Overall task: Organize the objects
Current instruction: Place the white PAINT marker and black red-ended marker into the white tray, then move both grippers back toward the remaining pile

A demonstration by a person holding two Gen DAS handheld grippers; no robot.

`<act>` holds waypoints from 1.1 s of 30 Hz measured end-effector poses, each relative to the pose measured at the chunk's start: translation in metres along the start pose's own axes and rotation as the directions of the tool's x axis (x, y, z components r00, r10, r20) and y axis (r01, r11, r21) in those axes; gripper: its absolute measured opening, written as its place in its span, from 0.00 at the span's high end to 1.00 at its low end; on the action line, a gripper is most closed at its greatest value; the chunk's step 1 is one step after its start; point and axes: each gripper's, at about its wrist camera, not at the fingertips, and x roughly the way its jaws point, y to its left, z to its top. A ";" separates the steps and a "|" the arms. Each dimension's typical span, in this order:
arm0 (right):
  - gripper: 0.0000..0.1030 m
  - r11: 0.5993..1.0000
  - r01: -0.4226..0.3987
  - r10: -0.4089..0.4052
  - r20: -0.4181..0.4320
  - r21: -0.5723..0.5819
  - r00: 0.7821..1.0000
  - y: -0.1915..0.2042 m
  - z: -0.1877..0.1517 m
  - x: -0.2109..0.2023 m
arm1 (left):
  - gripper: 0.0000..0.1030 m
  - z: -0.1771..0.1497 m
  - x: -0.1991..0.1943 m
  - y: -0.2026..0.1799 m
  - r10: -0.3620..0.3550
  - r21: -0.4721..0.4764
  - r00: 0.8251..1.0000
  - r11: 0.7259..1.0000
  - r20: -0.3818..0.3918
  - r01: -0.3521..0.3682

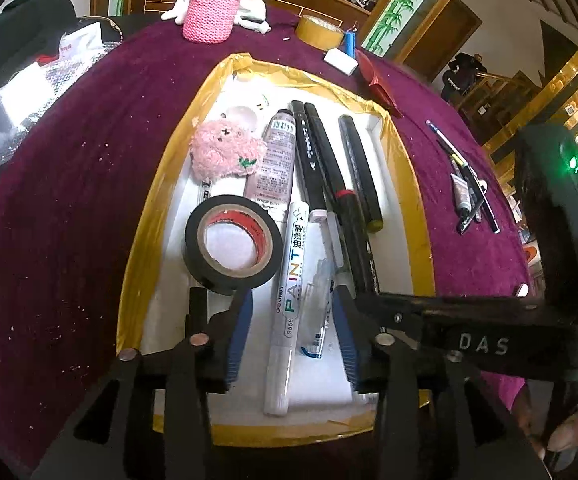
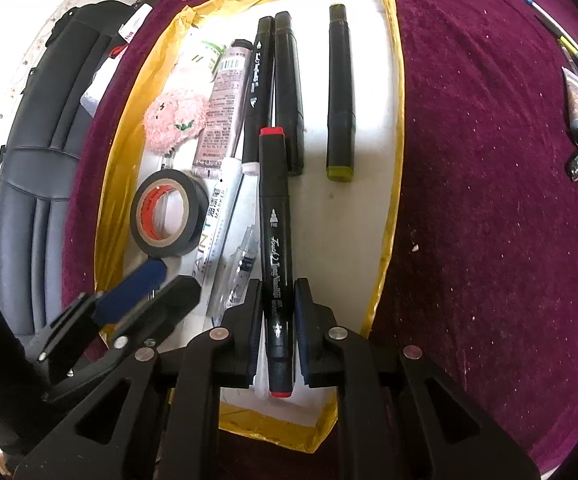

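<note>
My right gripper is clamped on the red-capped marker, its long axis running straight ahead over the tray, while my left gripper hangs spread and empty.

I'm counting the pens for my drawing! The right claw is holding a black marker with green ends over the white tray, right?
Almost. The marker in the right claw has red ends, not green; the right wrist view shows a red cap at each end. The rest is right: it is black, and the claw holds it over the white tray.
</note>
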 end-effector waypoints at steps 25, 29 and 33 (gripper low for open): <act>0.76 0.996 -0.068 0.081 0.207 -0.065 0.975 -0.079 -0.022 -0.096 | 0.55 0.002 -0.020 -0.103 0.175 0.027 0.982 0.984 0.071 -0.177; 0.76 0.997 0.035 -0.016 0.265 -0.068 0.964 -0.110 -0.026 -0.113 | 0.54 -0.002 -0.006 -0.142 0.171 0.064 0.984 0.983 0.054 -0.174; 0.76 0.987 0.138 -0.106 0.321 -0.079 0.941 -0.136 -0.031 -0.126 | 0.54 -0.003 0.011 -0.172 0.161 0.088 0.986 0.983 0.031 -0.163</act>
